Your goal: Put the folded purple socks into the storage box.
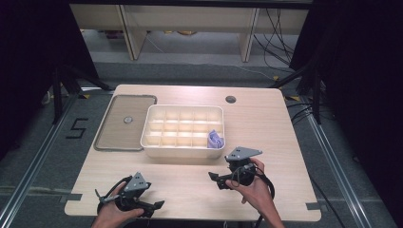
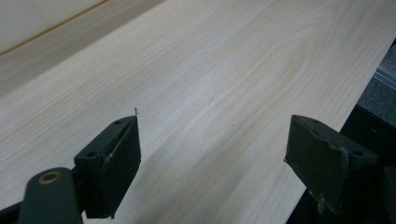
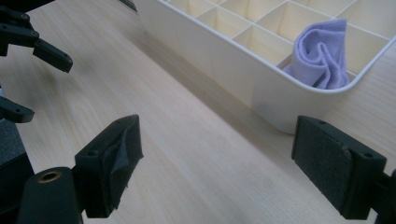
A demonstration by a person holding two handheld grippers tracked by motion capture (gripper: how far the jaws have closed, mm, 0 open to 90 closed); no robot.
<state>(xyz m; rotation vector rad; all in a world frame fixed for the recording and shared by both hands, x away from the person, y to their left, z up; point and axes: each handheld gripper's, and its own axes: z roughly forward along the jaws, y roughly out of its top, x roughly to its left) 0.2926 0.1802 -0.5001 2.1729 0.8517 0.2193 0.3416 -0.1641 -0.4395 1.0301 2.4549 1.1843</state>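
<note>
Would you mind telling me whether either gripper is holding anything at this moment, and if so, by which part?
Nothing is held. The left gripper and the right gripper both stand open over bare table; the purple cloth lies in the divided box.

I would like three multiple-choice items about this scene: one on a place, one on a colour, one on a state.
1. Where does the cloth lie in the divided box?
A. near right corner compartment
B. far left corner compartment
C. centre compartment

2. What colour is the cloth?
A. red
B. light purple
C. green

3. How is the right gripper?
A. shut on the cloth
B. shut, empty
C. open, empty

Answers:
1 A, it sits at the box corner nearest the right gripper.
2 B, the right gripper view shows lilac folds.
3 C, its jaws stand wide apart over bare table.
</note>
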